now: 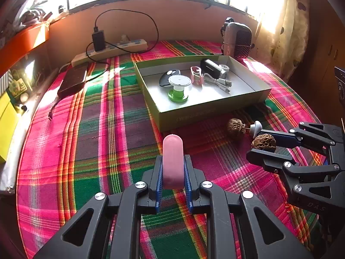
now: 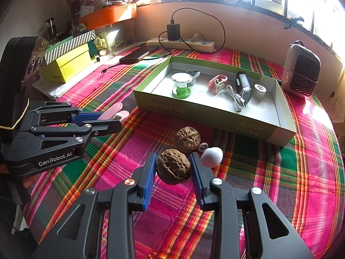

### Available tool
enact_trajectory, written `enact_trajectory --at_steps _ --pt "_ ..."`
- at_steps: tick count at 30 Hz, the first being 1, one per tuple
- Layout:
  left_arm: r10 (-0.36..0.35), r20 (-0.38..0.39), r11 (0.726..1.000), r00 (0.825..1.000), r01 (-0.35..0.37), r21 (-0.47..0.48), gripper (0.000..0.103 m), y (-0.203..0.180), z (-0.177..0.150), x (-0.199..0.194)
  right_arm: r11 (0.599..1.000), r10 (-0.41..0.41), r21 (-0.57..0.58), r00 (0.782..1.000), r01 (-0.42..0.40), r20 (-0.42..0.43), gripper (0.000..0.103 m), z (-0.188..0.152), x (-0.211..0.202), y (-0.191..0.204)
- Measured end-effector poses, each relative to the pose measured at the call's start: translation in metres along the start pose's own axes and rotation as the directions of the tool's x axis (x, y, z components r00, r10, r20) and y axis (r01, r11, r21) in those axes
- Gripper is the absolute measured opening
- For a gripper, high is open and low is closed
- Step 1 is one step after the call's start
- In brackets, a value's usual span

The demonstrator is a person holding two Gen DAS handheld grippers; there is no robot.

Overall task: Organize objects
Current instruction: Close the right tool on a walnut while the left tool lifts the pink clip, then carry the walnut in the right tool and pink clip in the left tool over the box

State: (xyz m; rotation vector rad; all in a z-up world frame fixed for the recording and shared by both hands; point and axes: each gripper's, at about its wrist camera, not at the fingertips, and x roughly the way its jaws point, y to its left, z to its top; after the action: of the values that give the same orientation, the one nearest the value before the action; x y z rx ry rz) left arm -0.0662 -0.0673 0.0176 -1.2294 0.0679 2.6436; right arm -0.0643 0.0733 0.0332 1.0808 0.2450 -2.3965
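Note:
My left gripper (image 1: 172,170) is shut on a pink oblong clip (image 1: 172,160), which pokes up from between the blue pads; the same clip (image 2: 112,112) shows in the right wrist view at the left. My right gripper (image 2: 173,168) is shut on a brown walnut (image 2: 173,166), seen too from the left wrist as a walnut (image 1: 263,142) between the black fingers. A second walnut (image 2: 187,138) and a white egg-shaped piece (image 2: 211,157) lie on the plaid cloth just beyond. The shallow green box (image 2: 204,116) behind holds a green-and-white spool (image 2: 181,85), a pink clip, a cable and small gadgets.
A power strip (image 2: 181,43) with a plugged charger runs along the back wall, a dark phone (image 2: 135,56) beside it. A mesh-fronted device (image 2: 301,71) stands at the box's right. Yellow and striped boxes (image 2: 66,62) sit on the left. The plaid cloth (image 1: 97,140) covers the table.

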Motion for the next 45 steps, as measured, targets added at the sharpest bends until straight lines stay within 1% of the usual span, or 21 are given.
enact_trajectory --at_steps 8,17,22,28,35,45 --pt "-0.012 0.028 1.000 1.000 0.012 0.003 0.016 -0.009 0.005 -0.010 1.000 -0.011 0.019 1.000 0.011 0.029 0.033 0.002 -0.013 -0.008" --pt "-0.032 0.047 0.999 0.998 0.032 0.009 0.016 -0.020 0.017 -0.014 0.998 -0.041 0.044 0.997 0.039 0.064 0.033 0.010 -0.027 -0.025" --pt "-0.048 0.052 0.999 0.997 0.048 0.006 0.016 -0.025 0.028 -0.012 0.996 -0.055 0.067 0.996 0.050 0.073 0.033 0.016 -0.030 -0.038" --pt "-0.066 0.056 0.998 0.996 0.066 0.001 0.016 -0.032 0.043 -0.004 0.992 -0.098 0.094 0.991 0.090 0.095 0.033 0.029 -0.031 -0.057" --pt "-0.082 0.046 0.997 0.996 0.081 0.008 0.016 -0.041 0.062 0.012 0.983 -0.141 0.136 0.984 0.126 0.107 0.033 0.047 -0.025 -0.086" --pt "-0.095 0.021 0.995 0.995 0.095 0.005 0.016 -0.046 0.083 0.040 0.973 -0.180 0.157 0.981 0.167 0.073 0.033 0.069 0.005 -0.117"
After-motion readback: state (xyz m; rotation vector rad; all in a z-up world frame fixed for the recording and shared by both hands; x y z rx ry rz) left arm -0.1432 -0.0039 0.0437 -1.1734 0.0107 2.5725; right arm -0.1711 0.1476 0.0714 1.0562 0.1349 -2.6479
